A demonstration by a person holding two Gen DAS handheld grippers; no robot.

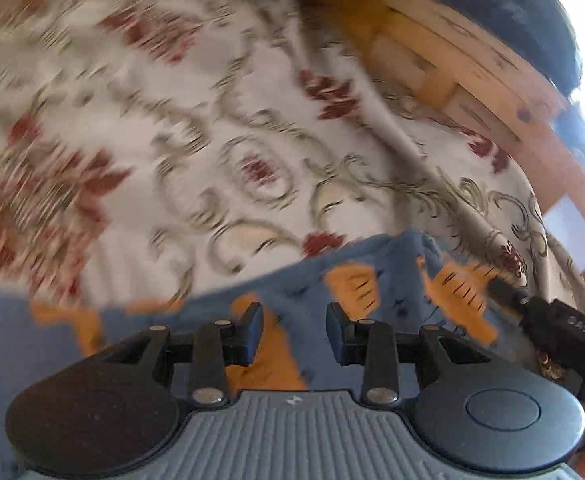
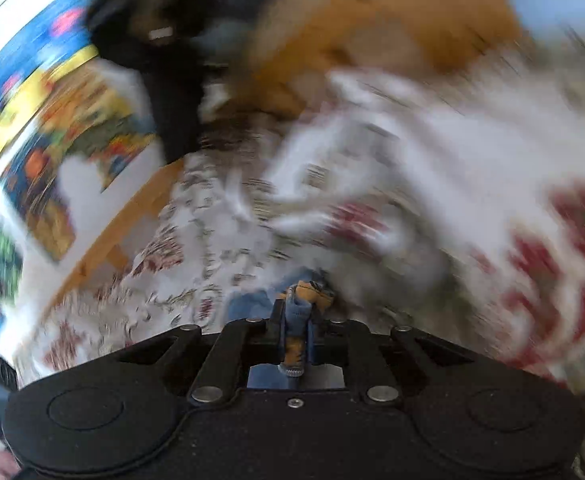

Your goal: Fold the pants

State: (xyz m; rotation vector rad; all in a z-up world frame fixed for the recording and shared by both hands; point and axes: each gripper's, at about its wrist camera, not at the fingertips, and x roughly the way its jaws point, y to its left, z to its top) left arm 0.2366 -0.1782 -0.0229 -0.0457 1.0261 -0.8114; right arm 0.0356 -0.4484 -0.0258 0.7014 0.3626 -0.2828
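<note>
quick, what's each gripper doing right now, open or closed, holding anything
Left gripper: open, empty, over the blue pants with orange tiger print.
Right gripper: closed on a bunched fold of the same pants.

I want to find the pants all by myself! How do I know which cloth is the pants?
Look at the big white tablecloth with red flowers and grey swirls that covers the table. The pants lie on its near edge, right in front of the left gripper, whose fingers are open. They are the only blue cloth, with orange patches.
</note>
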